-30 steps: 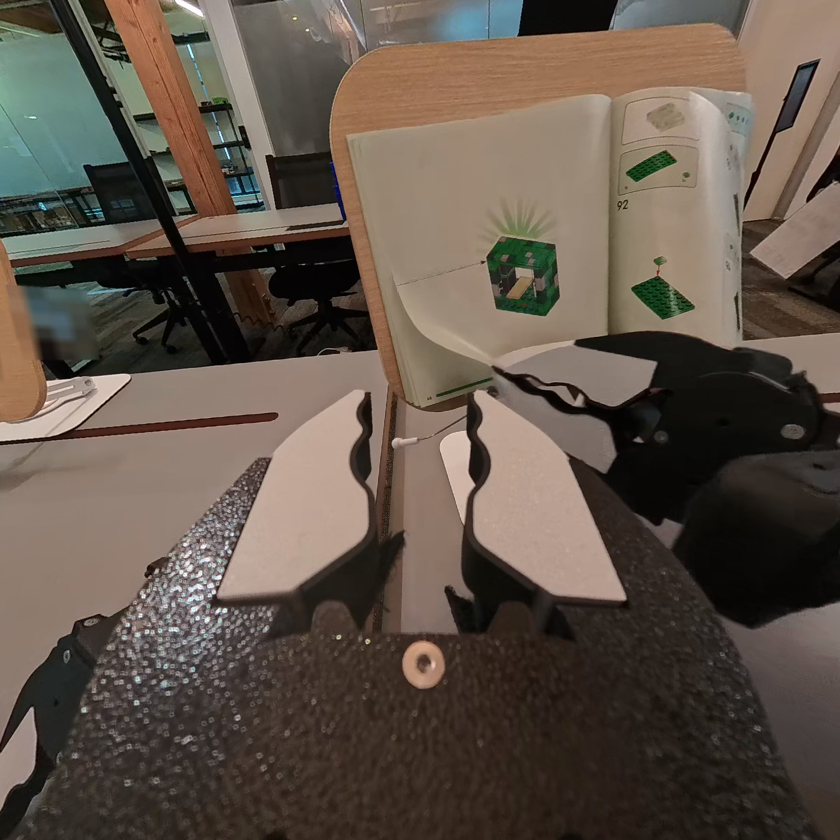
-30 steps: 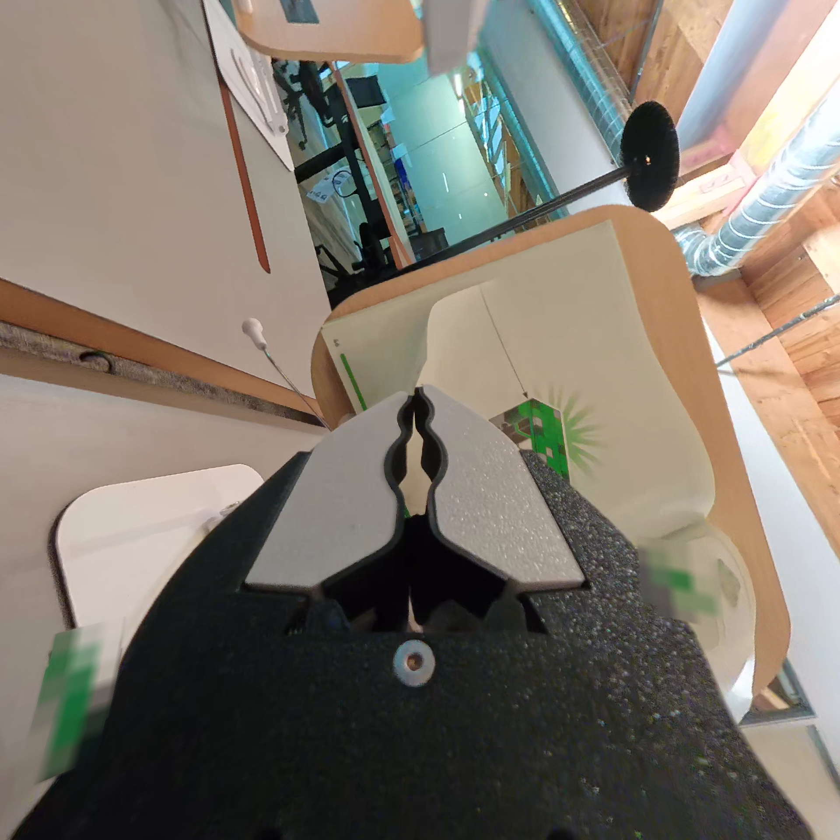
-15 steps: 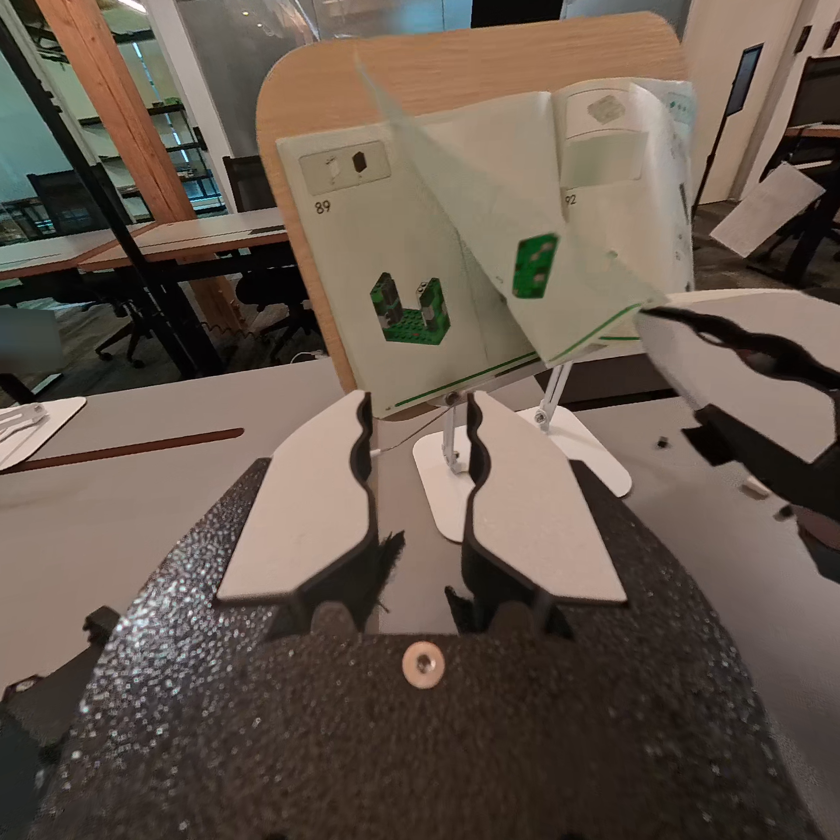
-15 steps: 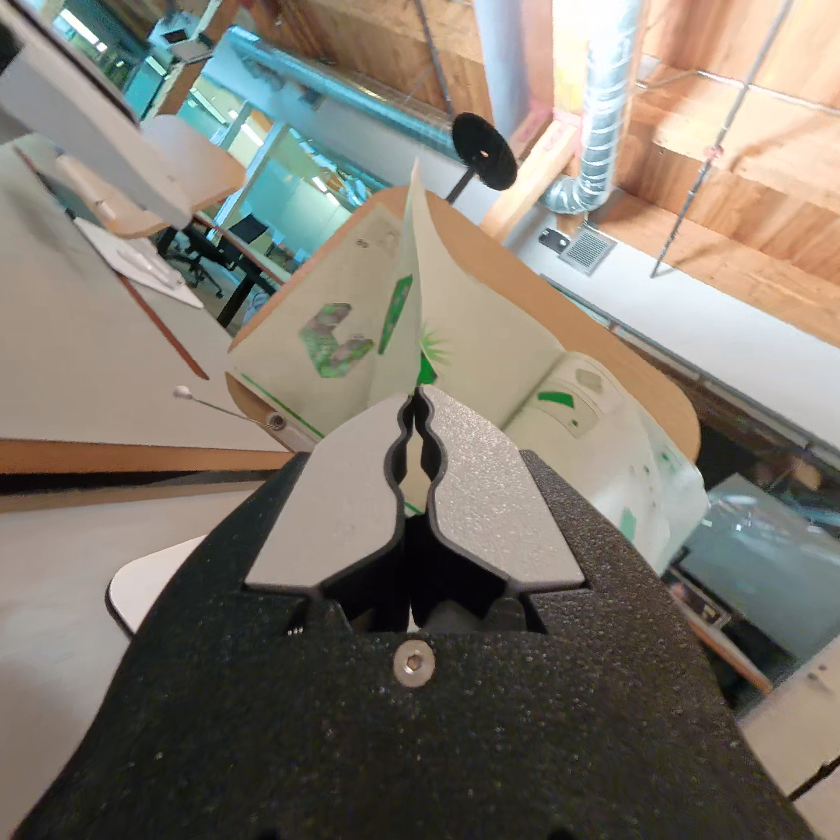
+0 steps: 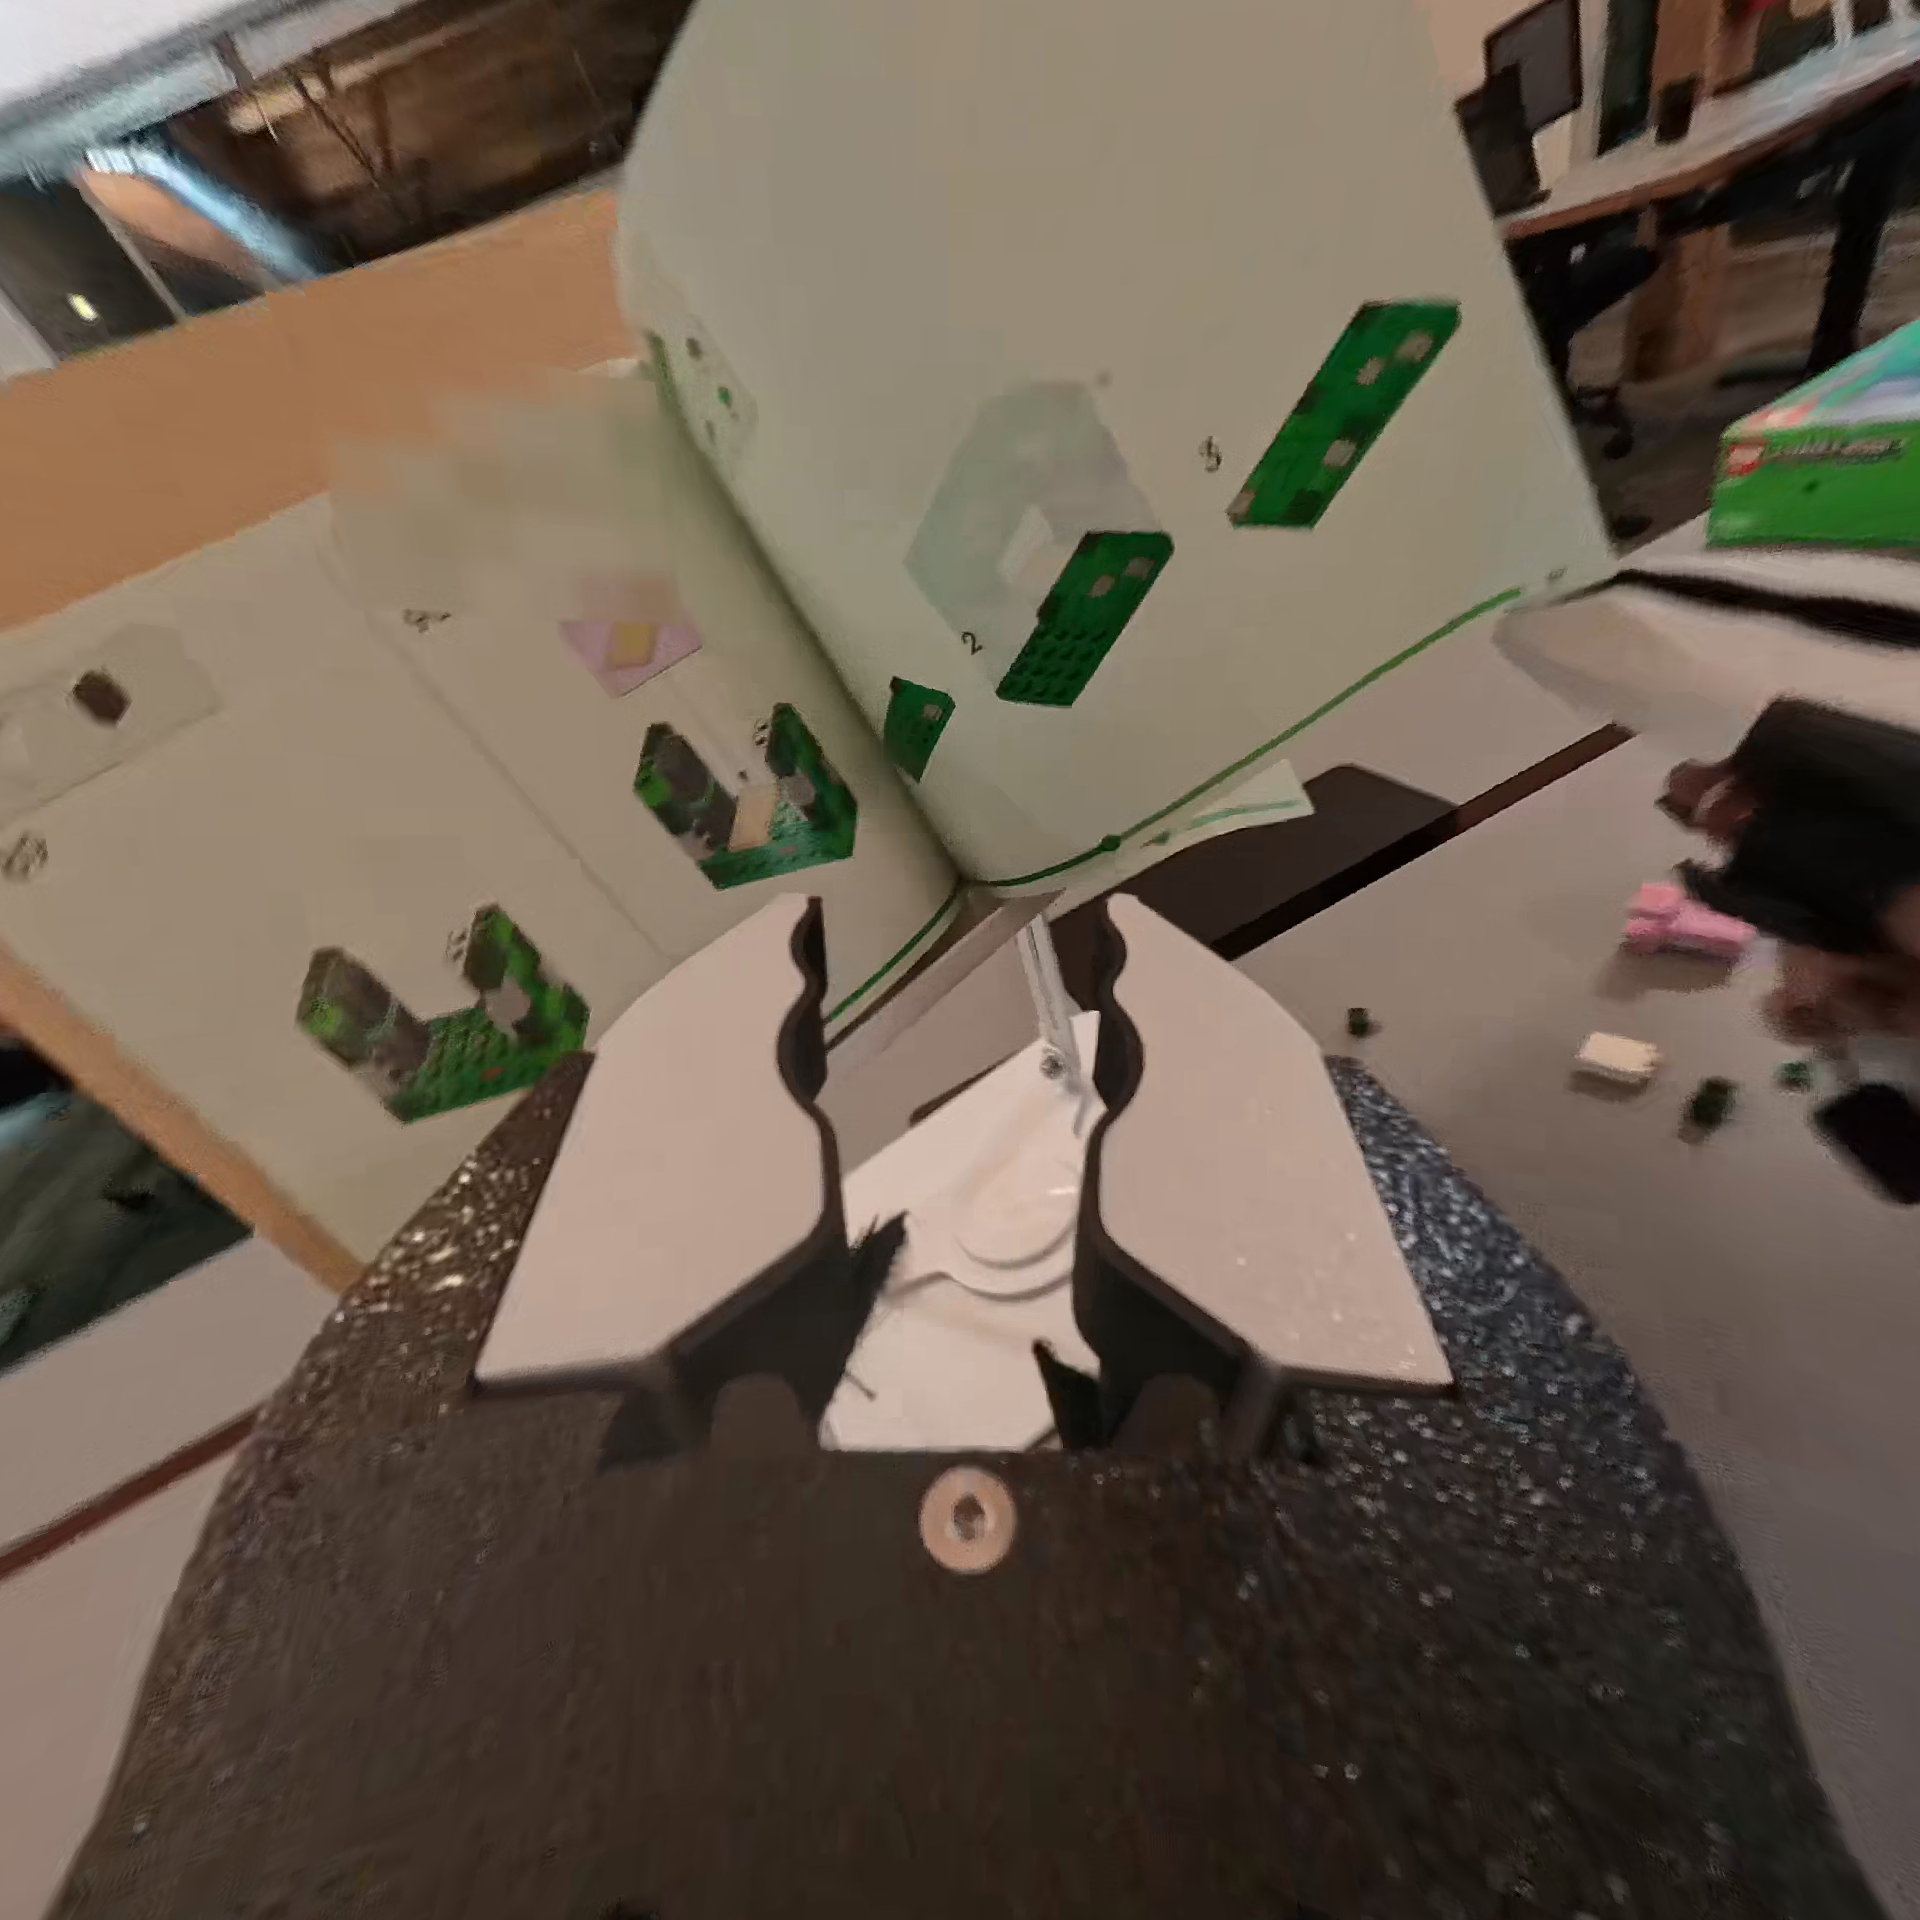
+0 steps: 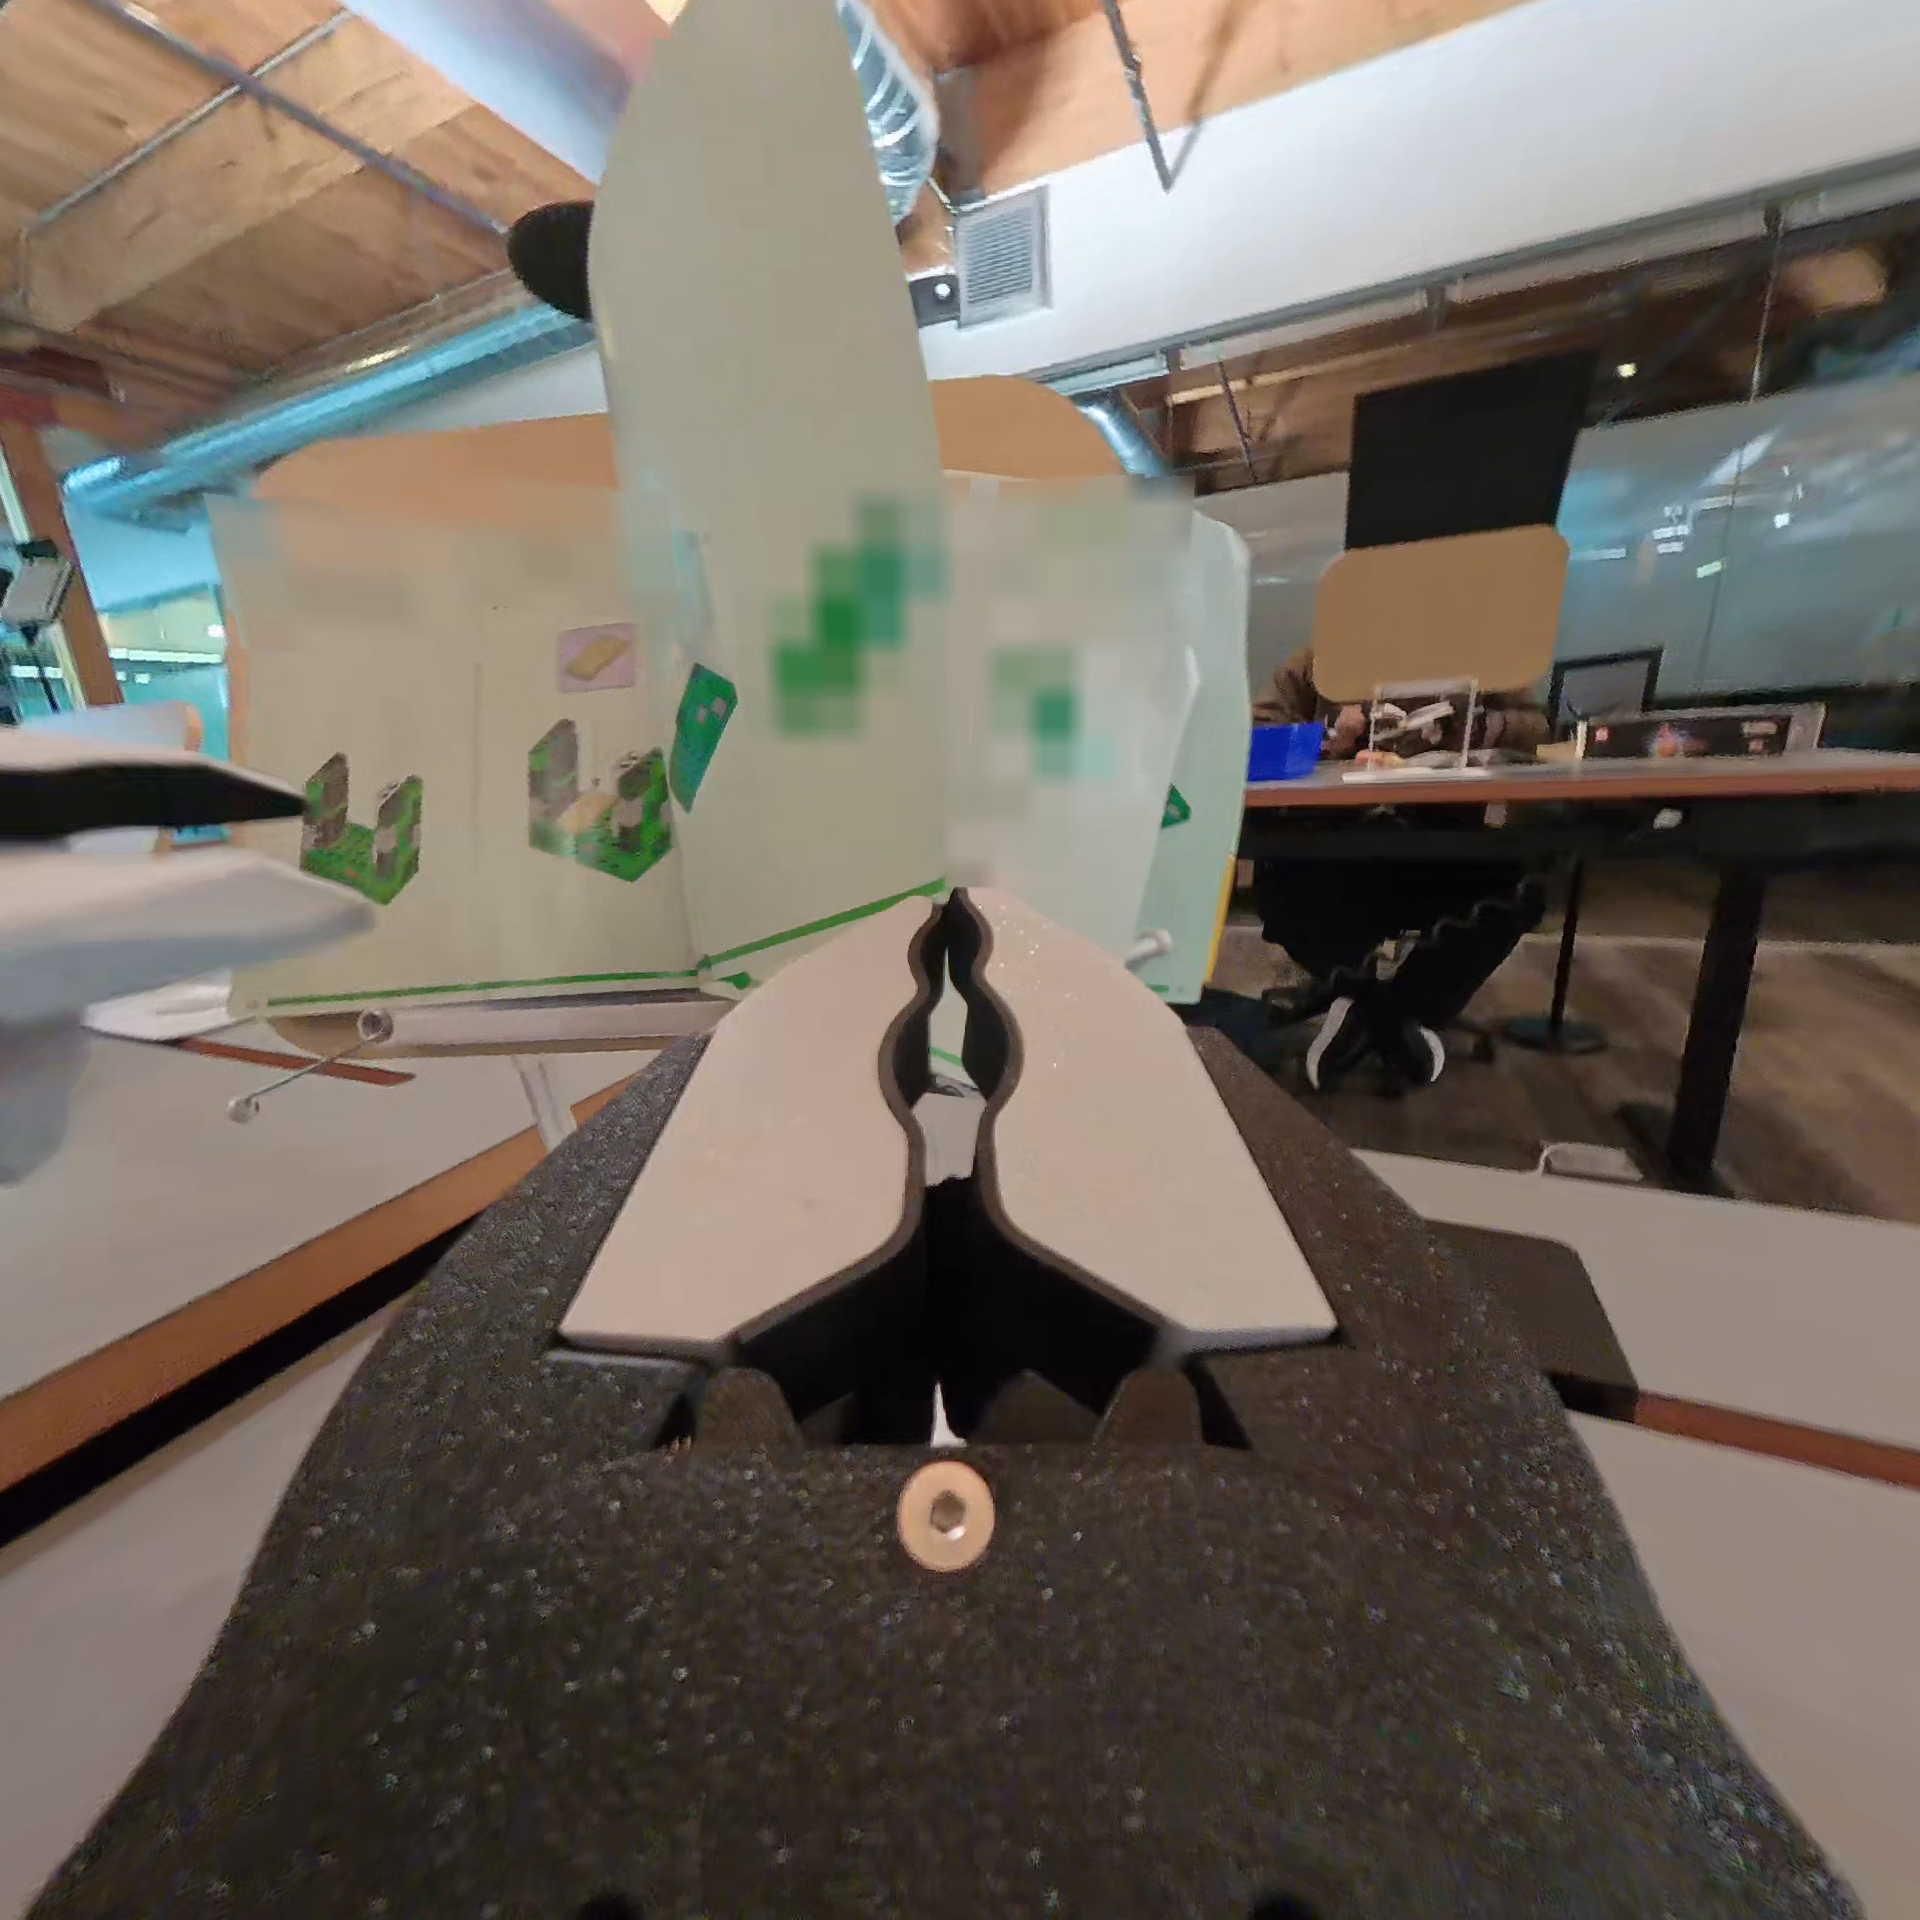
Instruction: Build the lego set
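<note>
The instruction booklet [image 5: 312,790] stands open on a wooden stand [image 6: 457,462] with a white base [image 5: 997,1195]. My right gripper [image 6: 951,902] is shut on the bottom edge of one booklet page [image 6: 769,499] and holds it lifted off the spread; the page also shows in the left wrist view [image 5: 1039,364]. My left gripper [image 5: 961,920] is open and empty, close below the booklet's spine. The right gripper shows blurred at the right in the left wrist view [image 5: 1683,623]. Loose bricks lie on the table at the right: a pink one [image 5: 1673,930], a white one [image 5: 1616,1060], small green ones [image 5: 1709,1103].
A green lego box [image 5: 1829,468] stands at the far right of the table. A thin metal page-holder rod [image 6: 301,1070] sticks out from the stand. A person [image 6: 1392,935] sits at another table behind. The left gripper's fingers [image 6: 156,894] show at the left. My left tips are roughly 25 cm from the white base [image 5: 997,1195].
The right gripper has swung the gripped page up and over toward the right, uncovering the pages beneath. The left gripper has moved closer to the booklet and tilted, still open.
</note>
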